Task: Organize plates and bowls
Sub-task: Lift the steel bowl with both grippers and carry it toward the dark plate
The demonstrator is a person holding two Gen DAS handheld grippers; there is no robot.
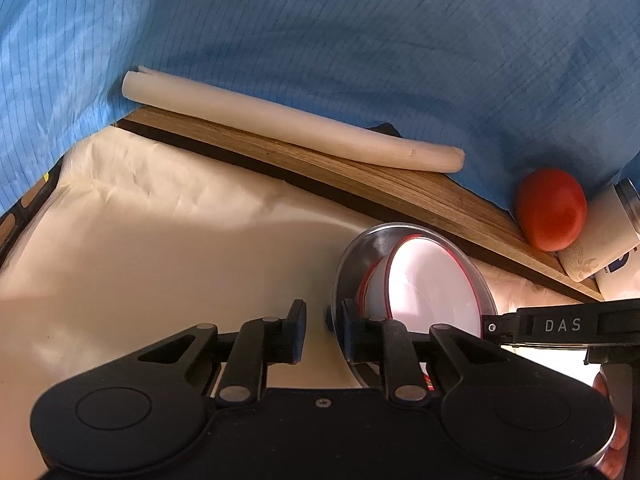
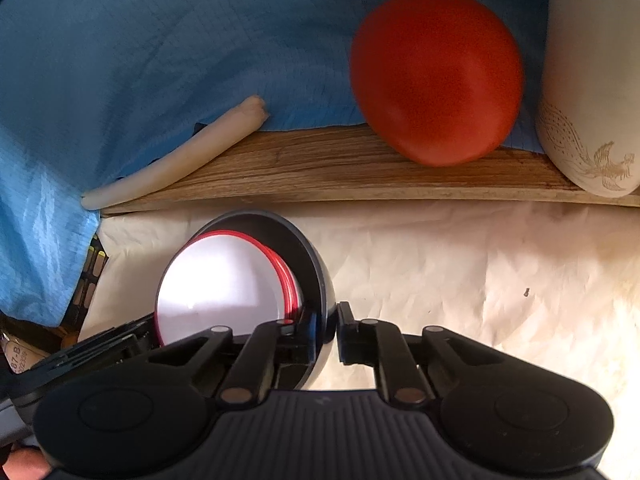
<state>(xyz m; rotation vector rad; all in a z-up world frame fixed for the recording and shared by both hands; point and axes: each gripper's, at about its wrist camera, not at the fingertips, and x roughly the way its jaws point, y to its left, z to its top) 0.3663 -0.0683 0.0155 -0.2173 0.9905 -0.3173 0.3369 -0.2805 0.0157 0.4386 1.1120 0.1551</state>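
Left wrist: left claw (image 1: 323, 322) pinches the rim of the steel bowl (image 1: 352, 264), tilted on its side, with the white red-rimmed bowl (image 1: 434, 284) nested inside, near the surface's back edge. Right wrist: right claw (image 2: 325, 334) clamps the opposite rim (image 2: 320, 280). Stiff, light, slippery metal; inner bowl likely loose, so grip rims only.

Left tool (image 1: 322, 320): matte black, two rounded housings with raised discs, blue pads on fingers (image 1: 297, 330).
Linkage: black bars, silver rivets, one small centre screw.
Right tool (image 2: 329, 328): black, ribbed dark-grey centre panel, silver rivets.
Marking: white "DAS" on black arm.
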